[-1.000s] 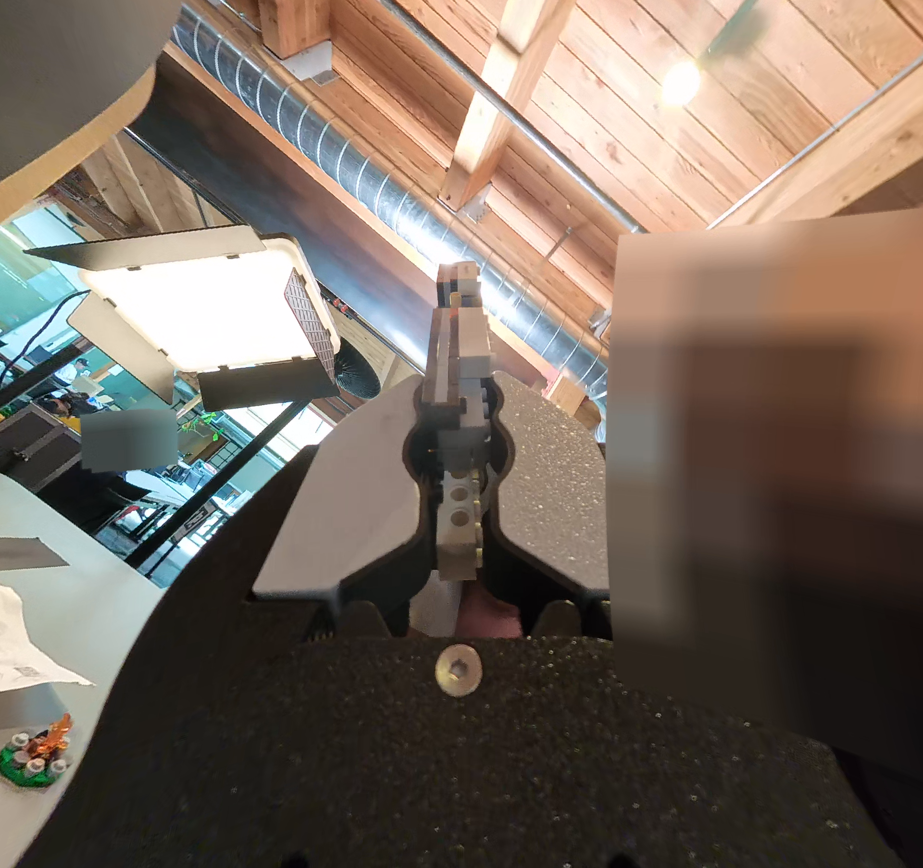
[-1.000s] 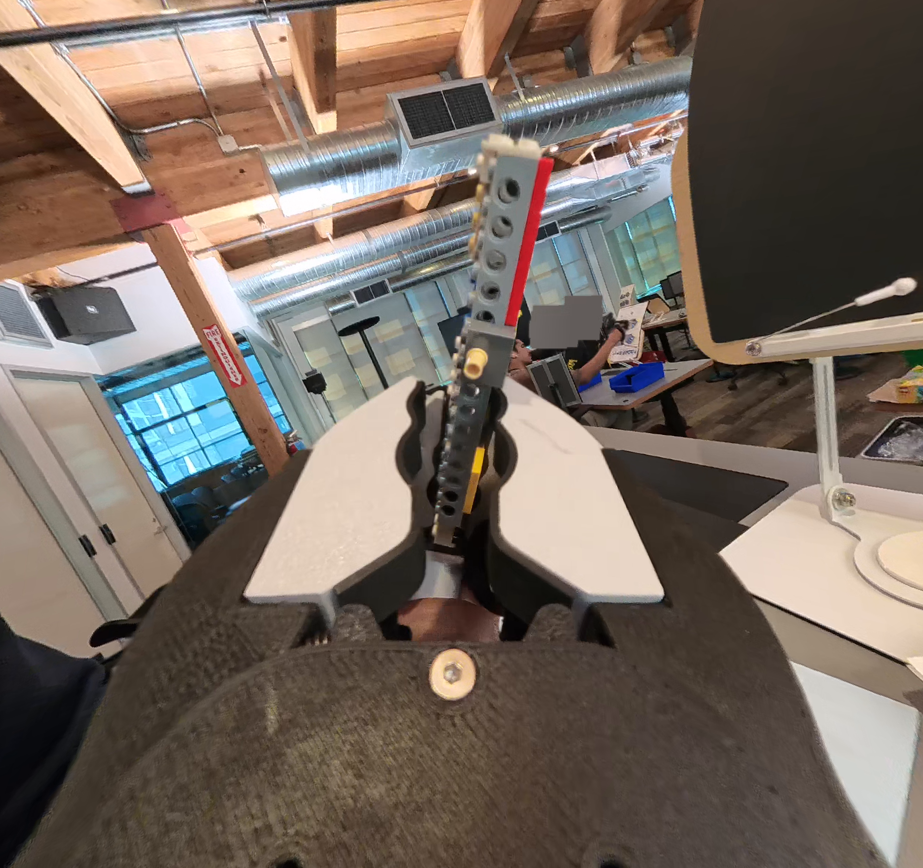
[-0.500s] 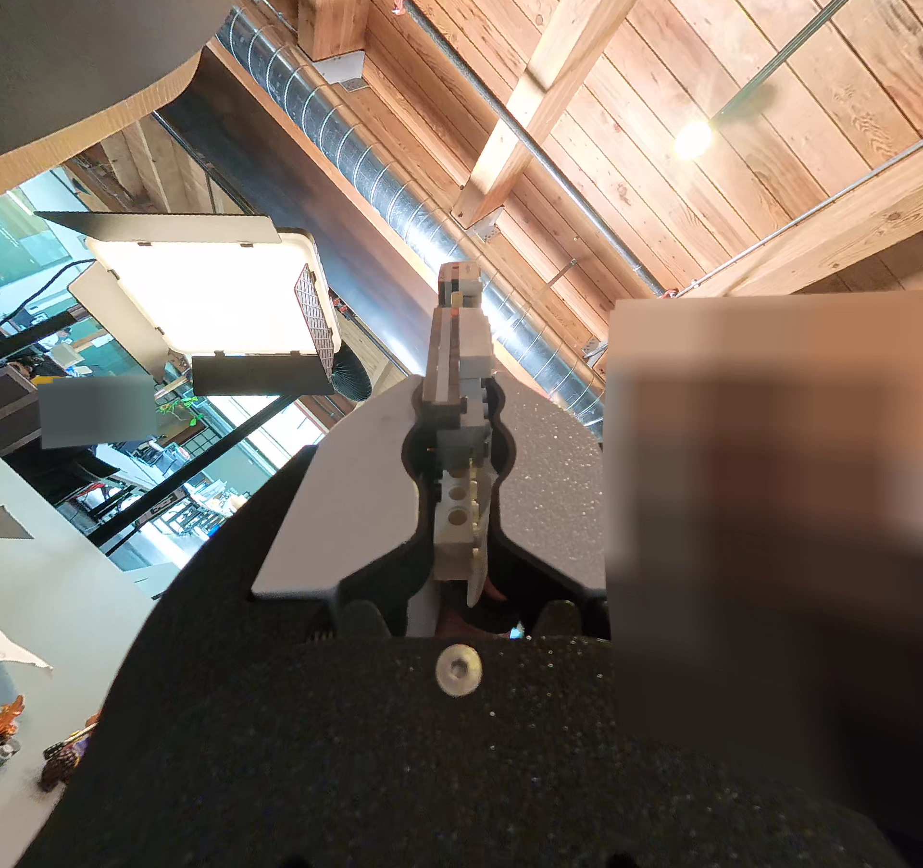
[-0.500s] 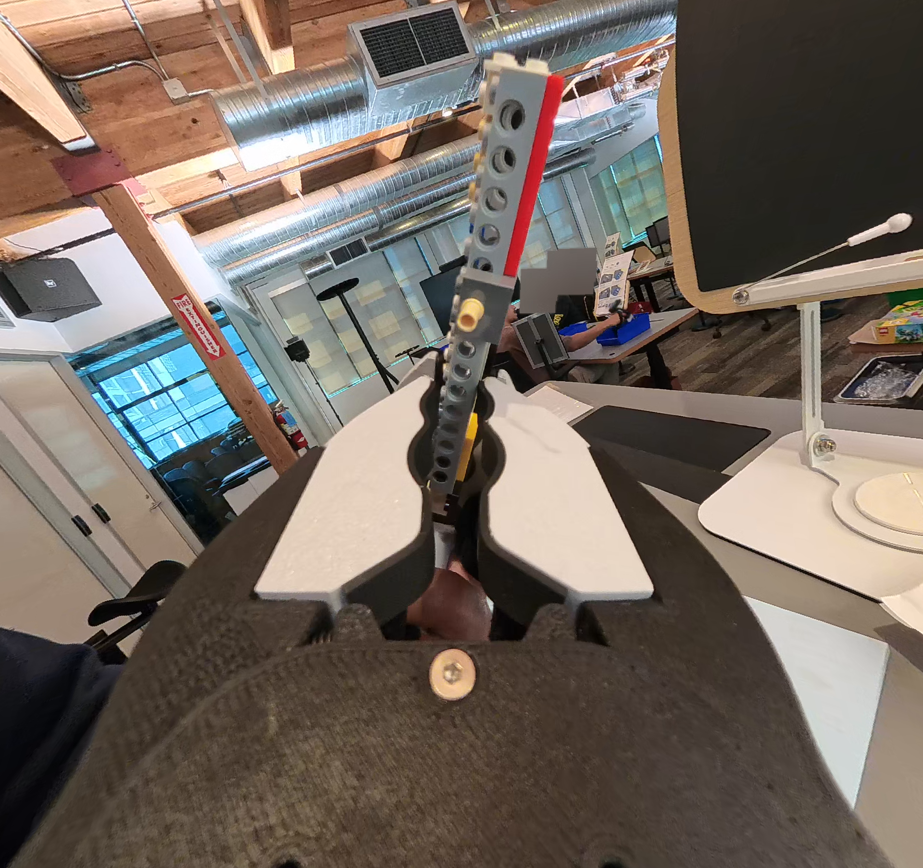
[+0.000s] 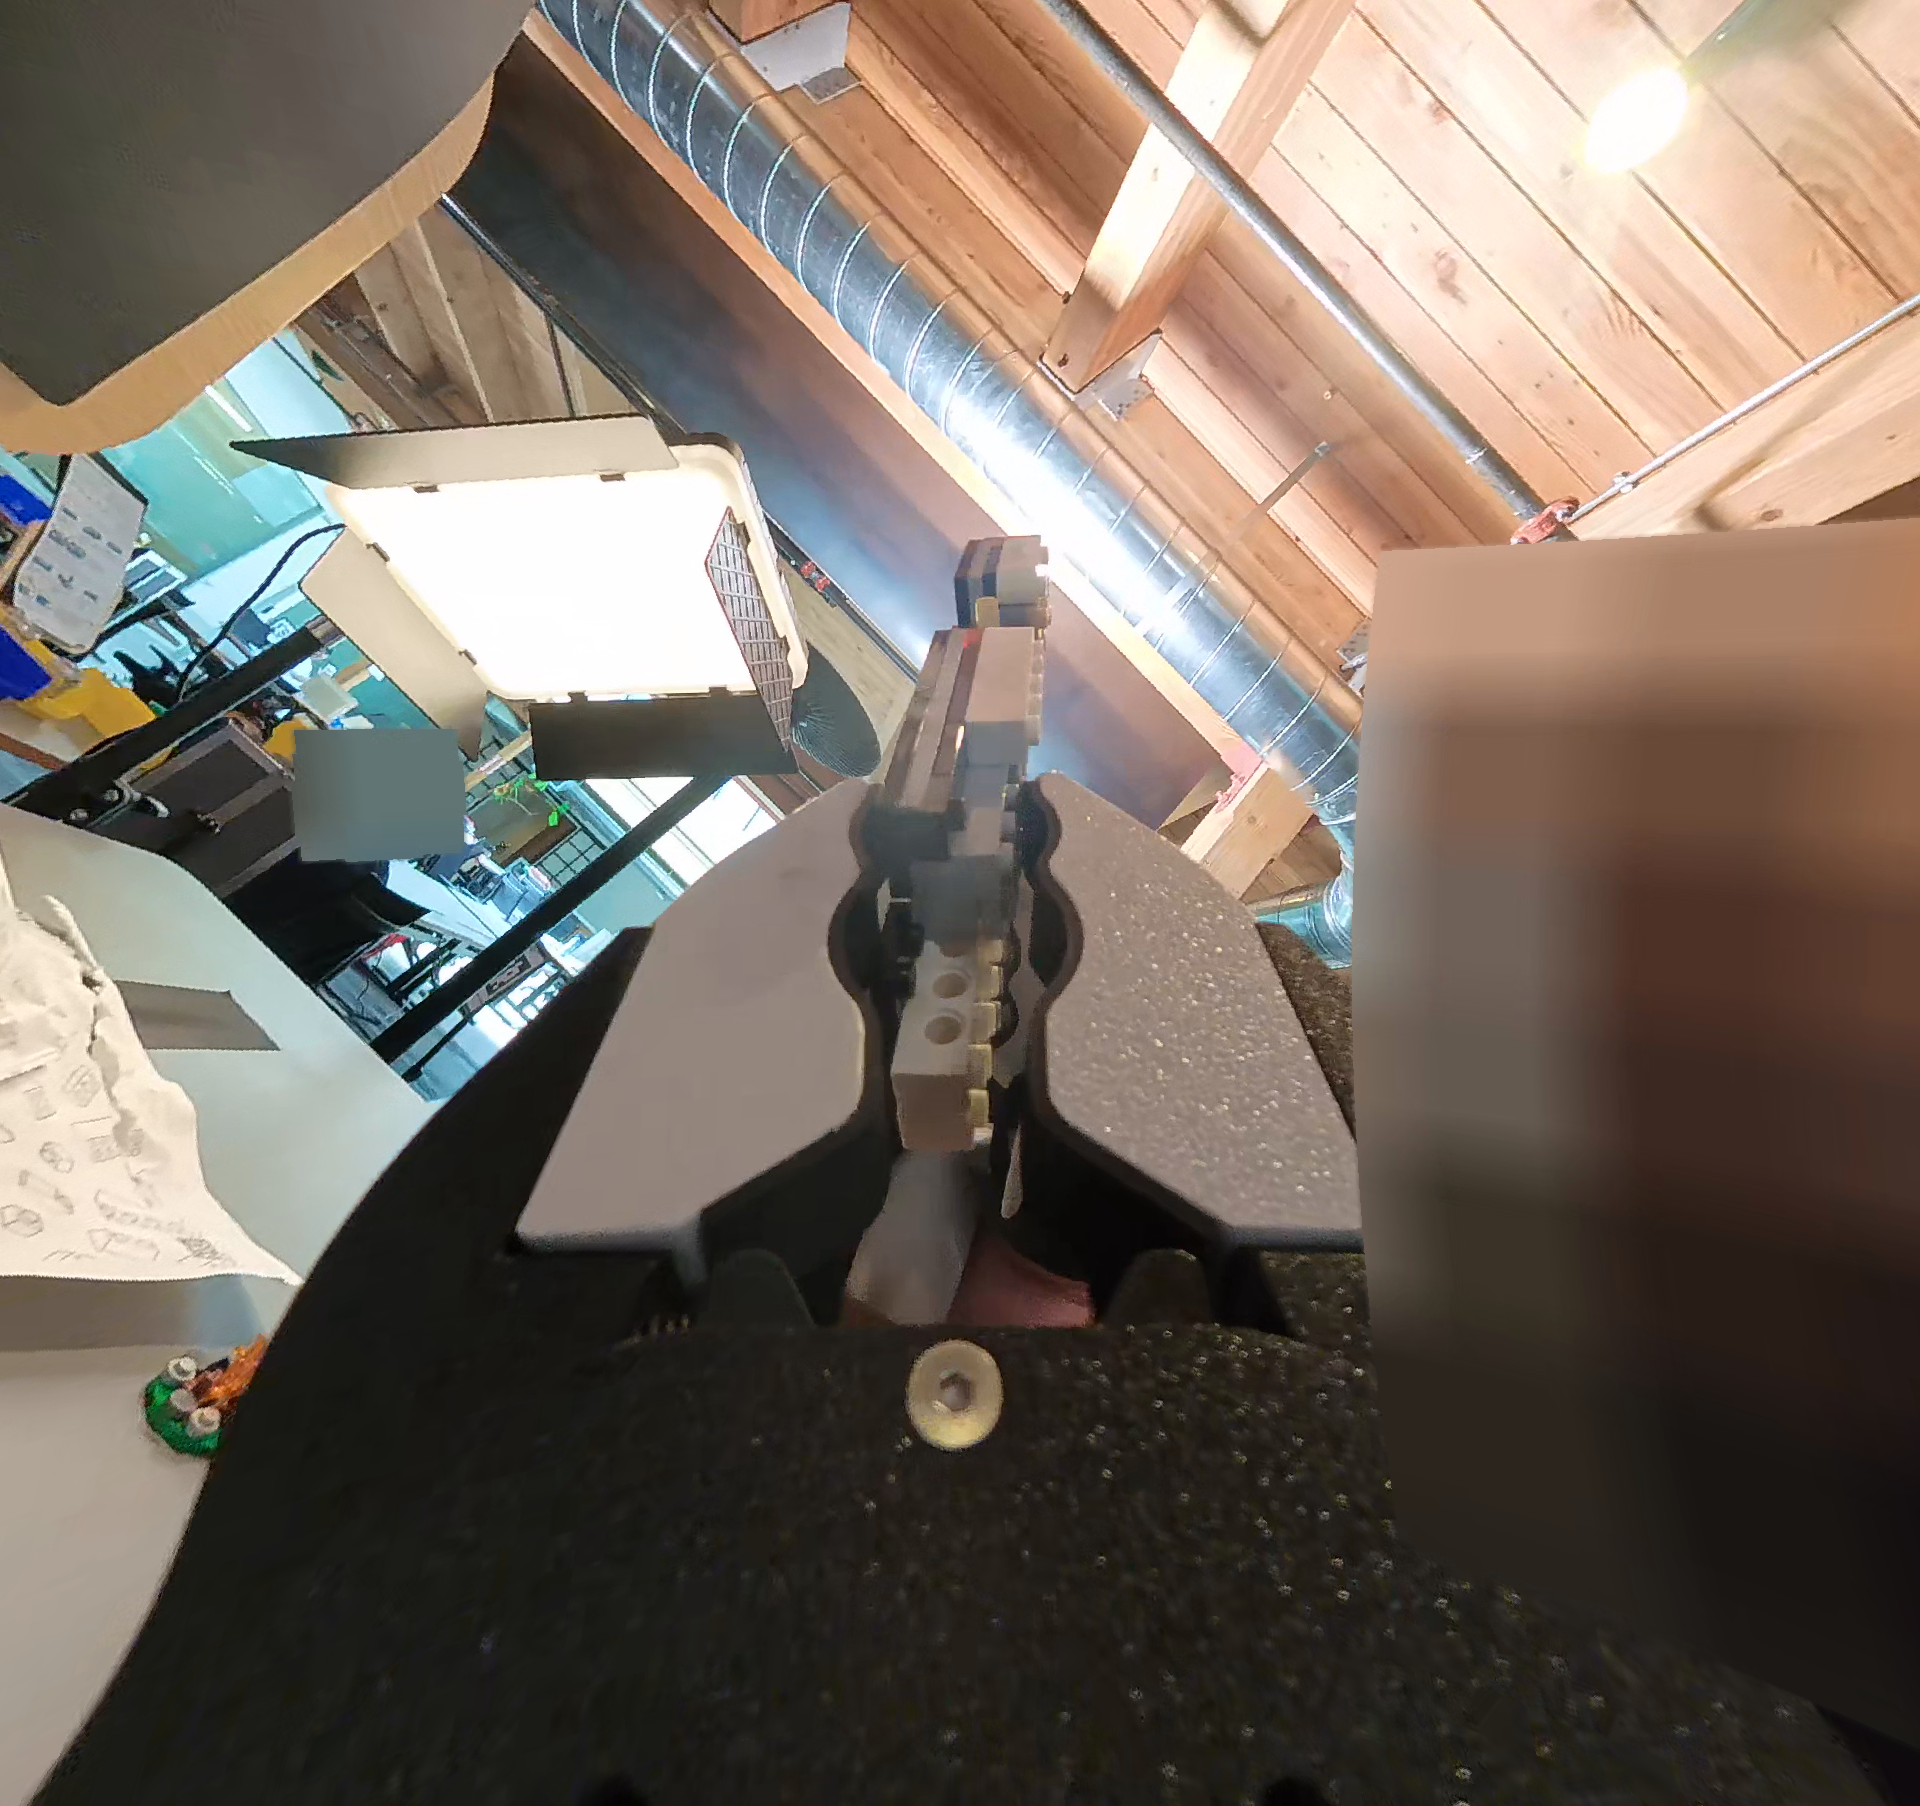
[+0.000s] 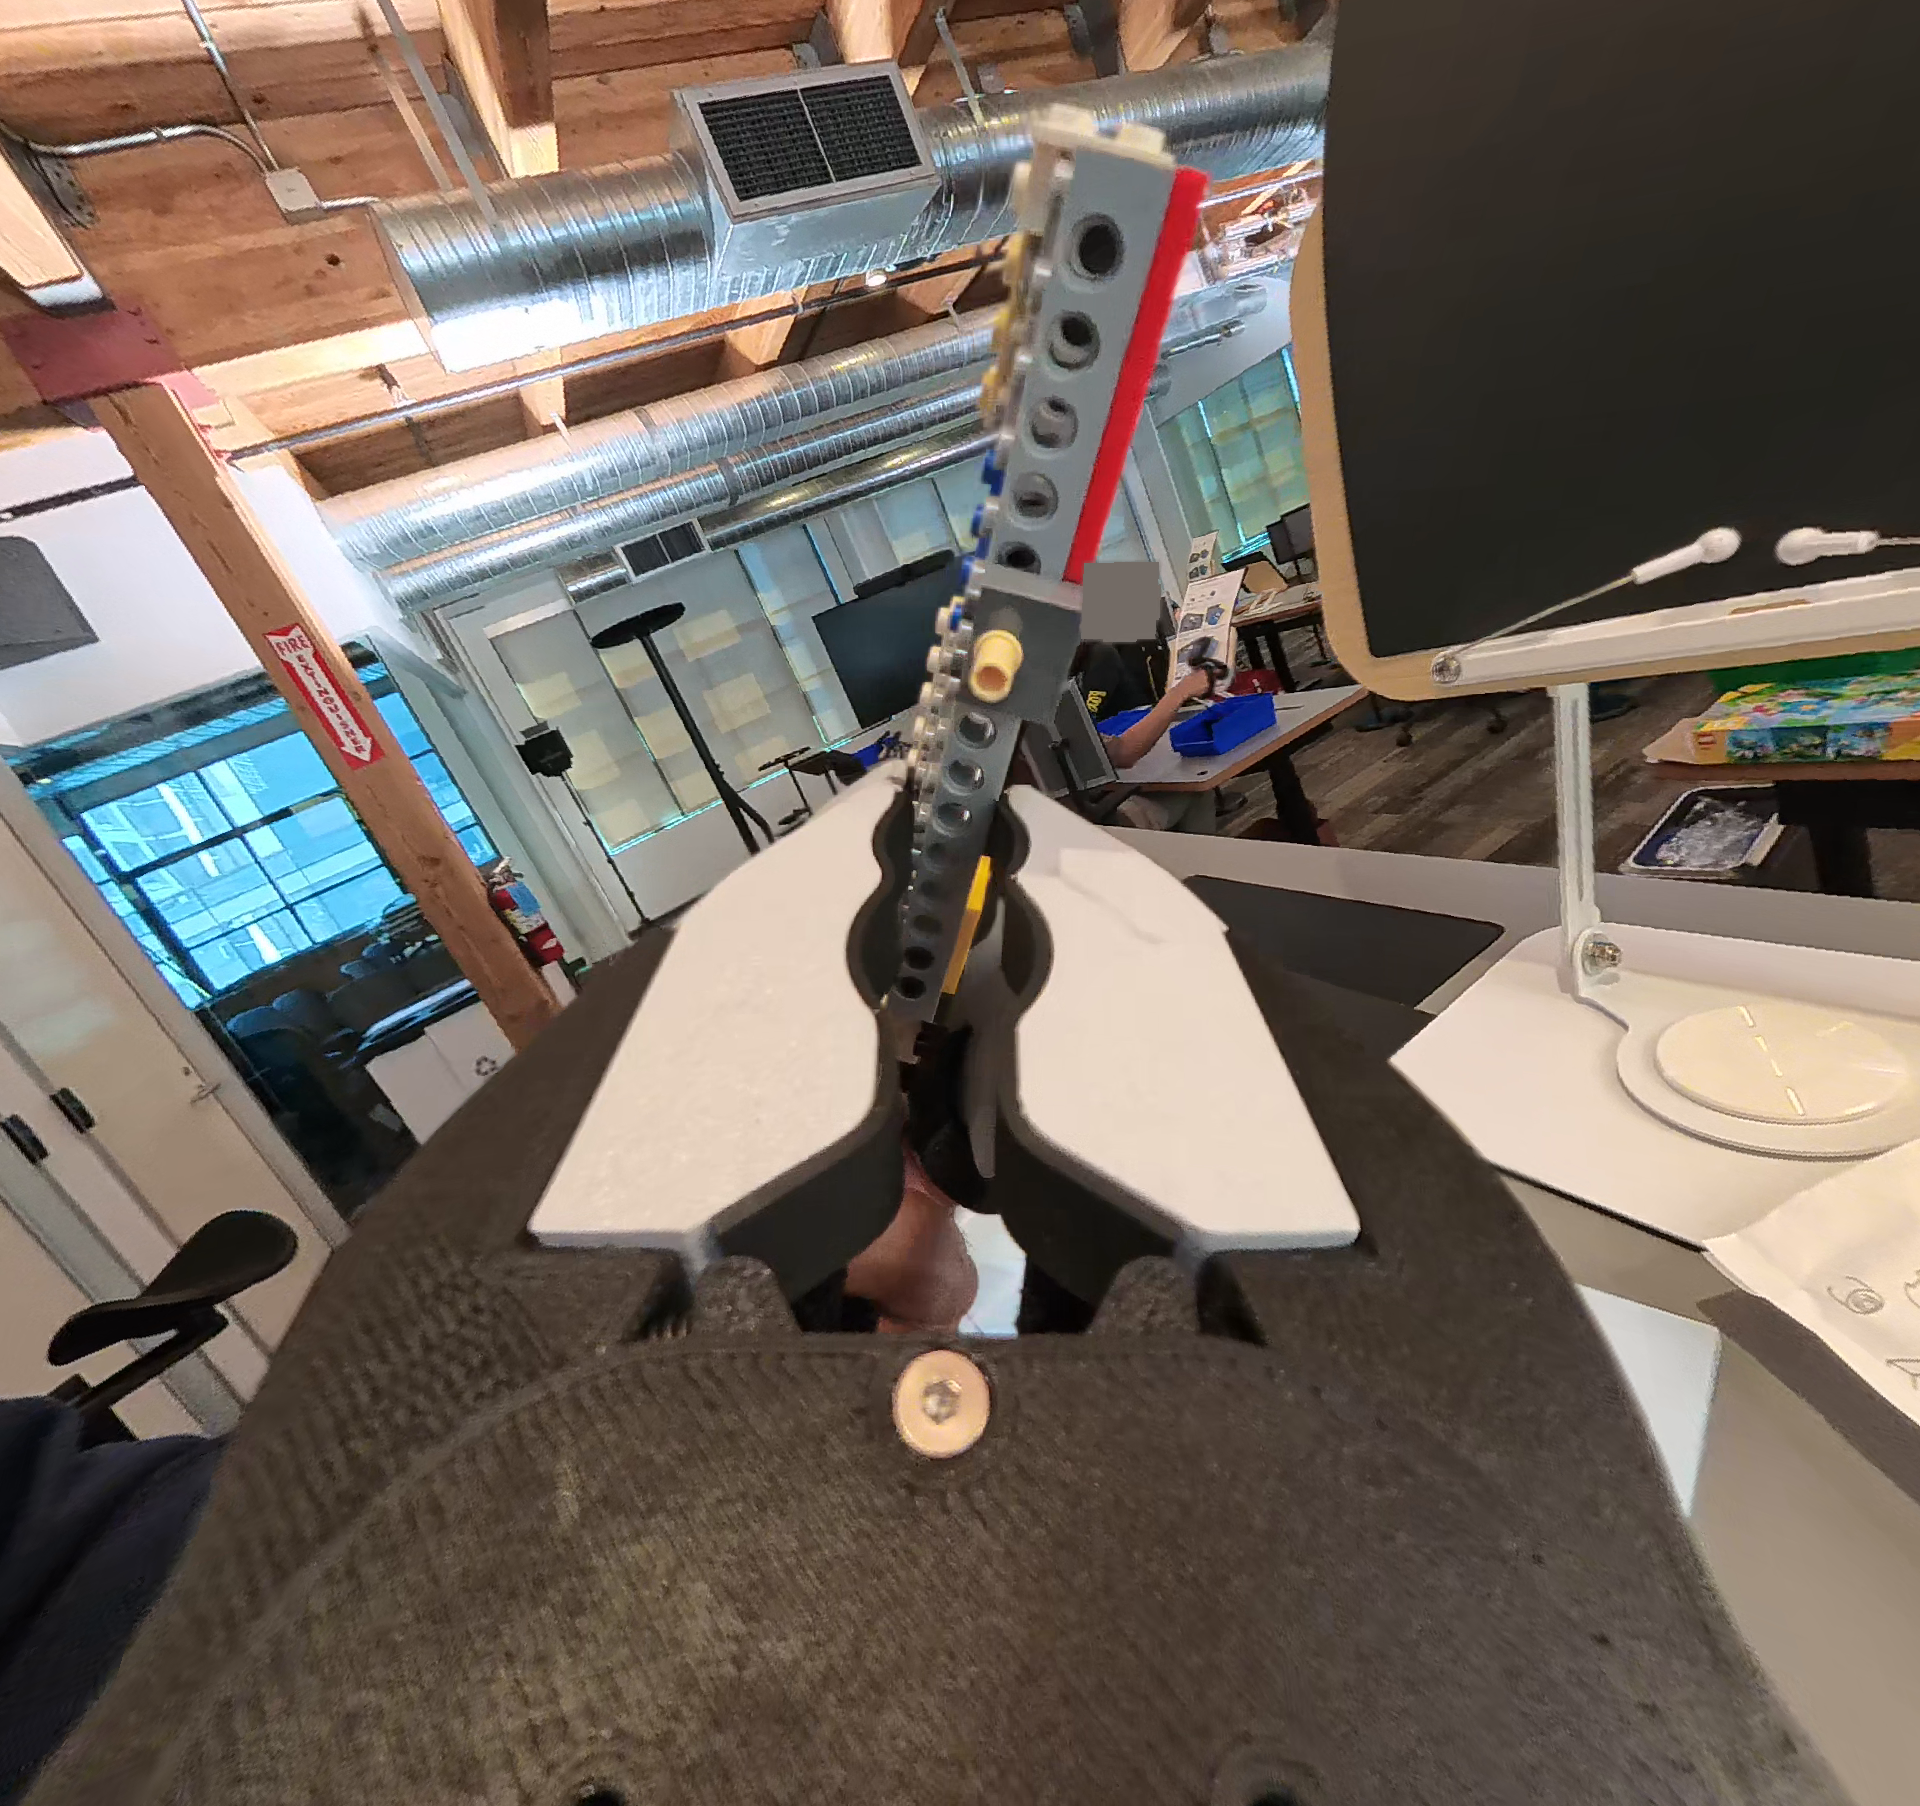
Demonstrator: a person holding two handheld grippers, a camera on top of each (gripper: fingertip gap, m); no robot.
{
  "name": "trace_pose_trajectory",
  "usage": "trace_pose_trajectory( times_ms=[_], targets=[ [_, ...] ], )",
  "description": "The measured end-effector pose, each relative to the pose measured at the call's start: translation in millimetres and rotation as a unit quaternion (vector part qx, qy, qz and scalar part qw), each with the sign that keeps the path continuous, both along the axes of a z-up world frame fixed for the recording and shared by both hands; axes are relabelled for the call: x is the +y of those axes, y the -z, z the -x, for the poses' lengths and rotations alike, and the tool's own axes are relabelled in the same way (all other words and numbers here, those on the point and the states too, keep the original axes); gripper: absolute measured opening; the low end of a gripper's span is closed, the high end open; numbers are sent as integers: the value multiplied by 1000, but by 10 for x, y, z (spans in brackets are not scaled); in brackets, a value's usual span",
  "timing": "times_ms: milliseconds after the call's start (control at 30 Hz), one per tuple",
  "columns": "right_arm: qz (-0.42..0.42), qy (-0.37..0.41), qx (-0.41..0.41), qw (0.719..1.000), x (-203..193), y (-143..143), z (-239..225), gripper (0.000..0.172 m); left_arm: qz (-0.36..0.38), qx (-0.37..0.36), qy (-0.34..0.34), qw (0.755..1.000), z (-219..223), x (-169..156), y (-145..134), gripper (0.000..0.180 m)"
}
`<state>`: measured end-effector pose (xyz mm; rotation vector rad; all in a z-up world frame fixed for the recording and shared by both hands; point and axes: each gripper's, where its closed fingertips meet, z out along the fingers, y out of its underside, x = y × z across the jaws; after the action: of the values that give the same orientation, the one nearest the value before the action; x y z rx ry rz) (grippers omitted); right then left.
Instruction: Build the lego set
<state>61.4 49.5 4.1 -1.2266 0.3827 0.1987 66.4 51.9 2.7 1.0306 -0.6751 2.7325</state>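
Both grippers point up toward the ceiling. In the left wrist view my left gripper (image 5: 945, 800) is shut on a grey and white lego assembly (image 5: 987, 707). It stands upright between the pads, its stepped top sticks out past the fingertips, and a white brick with holes sits lower in the jaws. In the right wrist view my right gripper (image 6: 951, 800) is shut on the lower end of a long grey beam assembly with holes (image 6: 1070, 385). That assembly has a red strip along one side, a tan pin (image 6: 997, 665) and a yellow piece low between the pads. Neither gripper shows in the other's view.
A lit light panel (image 5: 540, 582) hangs at the left. The white table (image 5: 260, 1112) holds a printed paper sheet (image 5: 83, 1133) and a small green lego piece with orange parts (image 5: 192, 1413). At the right stand a black board (image 6: 1621, 250) and a white stand base (image 6: 1766, 1070). Left and right tips are no more than a few centimetres apart.
My right pads closed tighter on the grey beam, and that gripper tipped so more of the room shows. My left gripper swung a little, and its assembly now looks wider between the pads.
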Motion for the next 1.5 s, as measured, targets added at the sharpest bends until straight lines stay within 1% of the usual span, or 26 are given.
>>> trace_pose_trajectory(
  times_ms=[100,167,367,500,733,767,833,1100,1200,1233,1267,1300,1333,1400,1500],
  targets=[
    [-3,-5,3,1000,5,-4,12,15,2,-15,-3,1000,39,8,-27,20],
    [-5,-10,7,1000,9,1,15,15,-5,-16,-11,1000,46,12,-28,19],
    [-12,-19,-3,1000,3,-39,52,16,-25,-49,-28,998,118,8,-80,19],
    [-53,-32,12,998,-71,-121,32,24,-58,-60,-38,996,128,-46,-76,19],
    [-84,-42,24,995,-144,-170,-1,24,-103,-78,-33,991,163,-196,-58,19],
    [-86,-44,21,995,-148,-176,11,20,-106,-78,-34,991,163,-200,-53,19],
    [-88,-41,16,995,-147,-175,17,18,-109,-79,-34,990,165,-200,-53,19],
    [-88,-52,38,994,-130,-118,-28,17,-115,-67,-35,991,130,-186,-5,19],
    [-84,-48,59,994,-115,-69,-93,18,-114,-47,-34,992,80,-169,26,19],
    [-78,-43,66,994,-103,-36,-127,27,-109,-38,-34,993,58,-142,38,19],
    [-70,-38,71,994,-91,-2,-161,41,-104,-26,-37,994,28,-98,55,20],
    [-60,-33,76,995,-79,37,-198,51,-99,-15,-44,994,-2,-36,73,19],
    [-48,-26,80,995,-70,78,-233,58,-95,-2,-51,994,-35,37,93,19],
    [-16,-4,86,996,-66,162,-293,67,-100,24,-58,993,-94,176,137,18],
    [44,34,90,994,-108,329,-304,71,-132,71,-40,988,-161,259,226,19]
  ],
)
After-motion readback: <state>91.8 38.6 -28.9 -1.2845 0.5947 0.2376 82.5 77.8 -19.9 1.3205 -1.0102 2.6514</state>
